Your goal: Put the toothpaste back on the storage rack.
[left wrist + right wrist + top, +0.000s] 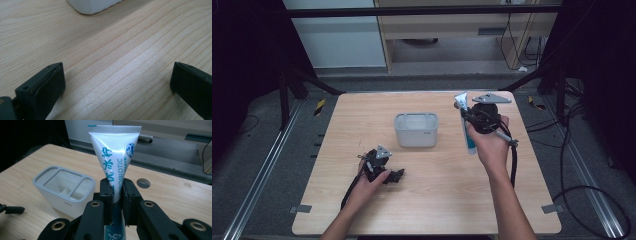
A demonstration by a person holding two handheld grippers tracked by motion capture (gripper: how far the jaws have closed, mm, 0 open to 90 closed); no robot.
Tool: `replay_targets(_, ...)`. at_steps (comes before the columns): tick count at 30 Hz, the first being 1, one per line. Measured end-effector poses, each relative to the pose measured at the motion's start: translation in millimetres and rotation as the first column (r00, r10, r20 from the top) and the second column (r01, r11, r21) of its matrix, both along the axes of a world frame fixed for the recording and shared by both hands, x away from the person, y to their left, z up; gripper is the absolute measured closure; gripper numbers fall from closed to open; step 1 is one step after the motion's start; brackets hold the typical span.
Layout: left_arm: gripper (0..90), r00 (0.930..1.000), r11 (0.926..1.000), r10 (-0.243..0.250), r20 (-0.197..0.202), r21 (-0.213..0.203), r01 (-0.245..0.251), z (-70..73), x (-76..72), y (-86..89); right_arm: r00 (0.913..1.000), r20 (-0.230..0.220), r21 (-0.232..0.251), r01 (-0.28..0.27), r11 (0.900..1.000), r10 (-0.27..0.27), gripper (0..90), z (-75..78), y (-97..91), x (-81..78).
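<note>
High view: pale wooden table (427, 210), dark floor, trailing cables.

From my station, the tube (113, 162) is cut off below the jaws by the right gripper view's bottom edge. The white holder (93, 5) is cropped by the left gripper view's top edge. I cannot read the holder's small front marking.

A pale wooden tabletop (120, 62) with fine, visible grain and a soft satin sheen. On it, a holder (63, 191) of smooth, matt light-grey plastic. A toothpaste tube (115, 157) of glossy white plastic film, catching the light, crimped flat at its top end. The right gripper (116, 195) is matt black plastic with brass-coloured metal rivets; the left gripper (117, 85) has dull, rubbery black pads.
</note>
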State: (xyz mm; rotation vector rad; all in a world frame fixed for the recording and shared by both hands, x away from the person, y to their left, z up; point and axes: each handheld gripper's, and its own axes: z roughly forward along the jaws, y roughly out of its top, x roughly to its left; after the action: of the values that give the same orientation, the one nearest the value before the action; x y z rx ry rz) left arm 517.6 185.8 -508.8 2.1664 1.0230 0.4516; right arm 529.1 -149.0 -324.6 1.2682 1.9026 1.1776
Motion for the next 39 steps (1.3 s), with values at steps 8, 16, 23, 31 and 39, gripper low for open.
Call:
replay_targets(8,0.0,1.0,1.0,-0.005,0.0,-0.001,0.005,0.0,-1.9,0.2,0.9998,0.018,0.006,-0.006,1.0,0.006,80.0,7.5,15.0,-2.9)
replay_targets(16,0.0,1.0,1.0,-0.001,0.001,-0.001,0.001,0.0,-0.5,-1.0,0.9988,0.049,-0.012,-0.009,0.9999,0.01,80.0,20.9,28.0,-1.6)
replay_targets(23,0.0,1.0,1.0,-0.003,0.0,0.0,0.003,0.0,-1.5,-0.6,0.9968,0.079,0.006,0.011,0.9999,-0.012,79.9,20.4,40.3,-1.5)
replay_targets(31,0.0,1.0,1.0,-0.002,0.0,-0.002,0.002,0.0,-1.9,-0.8,0.9944,0.104,0.039,0.016,0.9991,-0.02,79.8,23.8,50.6,-0.2)
replay_targets(39,0.0,1.0,1.0,-0.003,0.0,-0.002,0.003,0.0,-1.7,-0.8,0.9935,0.113,0.047,0.011,0.9988,-0.016,79.7,24.9,64.8,4.8)
